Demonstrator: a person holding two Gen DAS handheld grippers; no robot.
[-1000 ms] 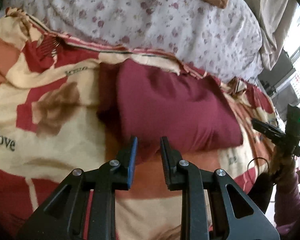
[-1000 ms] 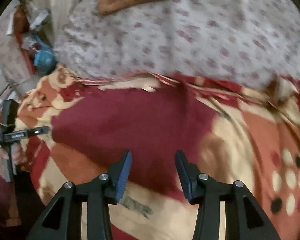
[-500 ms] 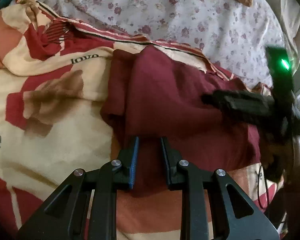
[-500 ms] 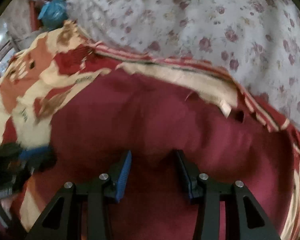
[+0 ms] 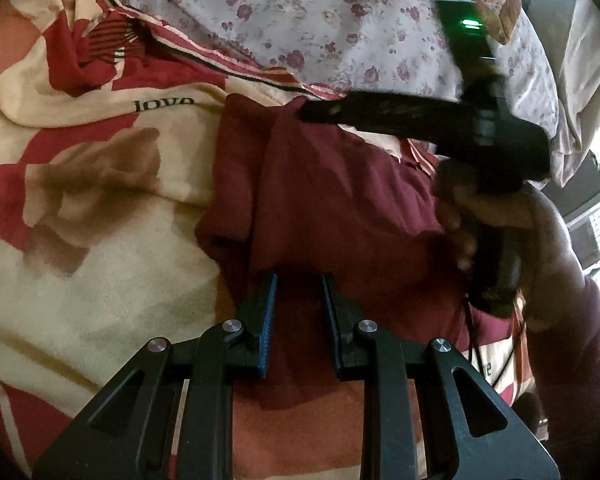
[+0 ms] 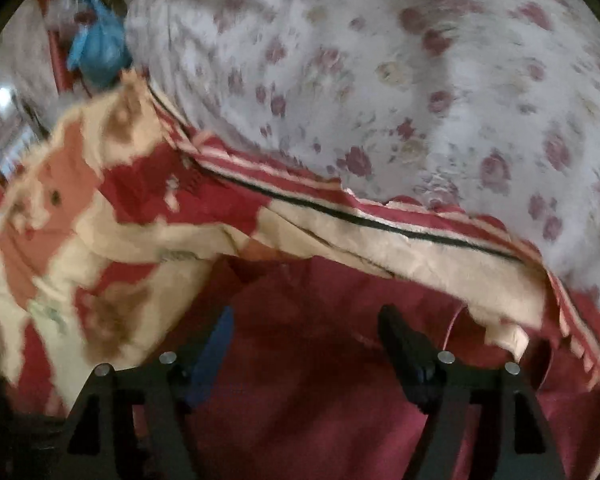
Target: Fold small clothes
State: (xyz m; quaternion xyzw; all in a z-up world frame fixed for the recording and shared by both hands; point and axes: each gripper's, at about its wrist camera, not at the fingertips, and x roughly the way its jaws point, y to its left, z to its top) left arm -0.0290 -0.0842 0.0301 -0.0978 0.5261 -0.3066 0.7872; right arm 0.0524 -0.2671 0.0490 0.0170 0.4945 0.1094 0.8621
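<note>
A maroon garment (image 5: 340,200) lies folded on a red, cream and orange blanket (image 5: 100,200). My left gripper (image 5: 298,280) is open with a narrow gap, its fingertips over the garment's near edge, holding nothing. In the left wrist view my right gripper (image 5: 316,110) reaches across above the garment's far edge, held by a hand (image 5: 496,220). In the blurred right wrist view my right gripper (image 6: 306,316) is open wide, just above the garment (image 6: 320,360) near its far edge.
A white floral sheet (image 5: 340,20) covers the bed beyond the blanket; it also fills the top of the right wrist view (image 6: 420,80). A blue bag (image 6: 98,50) lies off the bed at far left. The blanket's striped edge (image 6: 340,208) borders the garment.
My right gripper has moved forward and left over the garment toward its far edge and has opened wider. My left gripper has moved in closer over the near edge, its gap unchanged.
</note>
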